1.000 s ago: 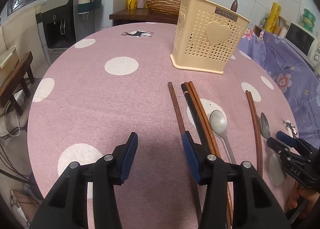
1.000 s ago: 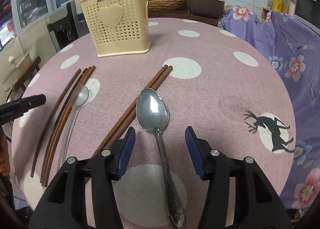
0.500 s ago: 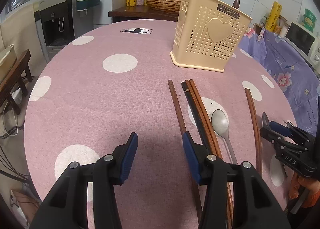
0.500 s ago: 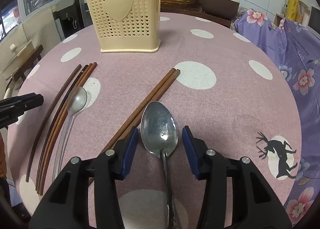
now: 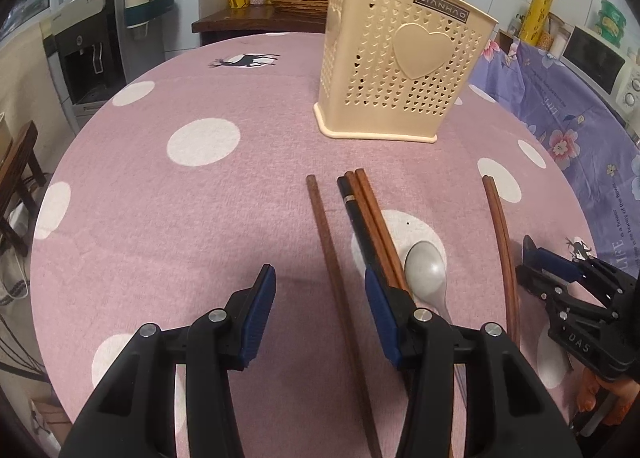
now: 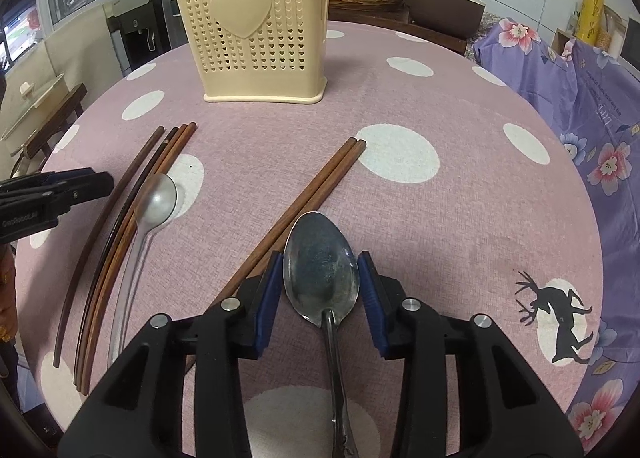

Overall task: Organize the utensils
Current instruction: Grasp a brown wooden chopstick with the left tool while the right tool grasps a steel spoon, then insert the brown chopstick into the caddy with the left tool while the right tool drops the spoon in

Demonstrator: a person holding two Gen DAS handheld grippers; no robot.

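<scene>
While right gripper (image 6: 319, 290) jaws, just closing, are flanking large spoon (image 6: 320, 270) bowl at lower centre, contact unclear, only left view is showing left gripper (image 5: 320, 304) jaws gaping over single chopstick (image 5: 334, 286) on desk (image 5: 160, 217).

L gripper (image 5: 320, 298) jaws open astride brown chopstick (image 5: 330, 254).

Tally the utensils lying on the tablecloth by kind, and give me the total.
Brown wooden chopsticks: 5
Black chopstick: 1
Metal spoons: 2, the large one between the right gripper's pads, the smaller one beside the chopstick bundle
Total: 8
Whatever stands inside the cream holder is not counted.
</scene>
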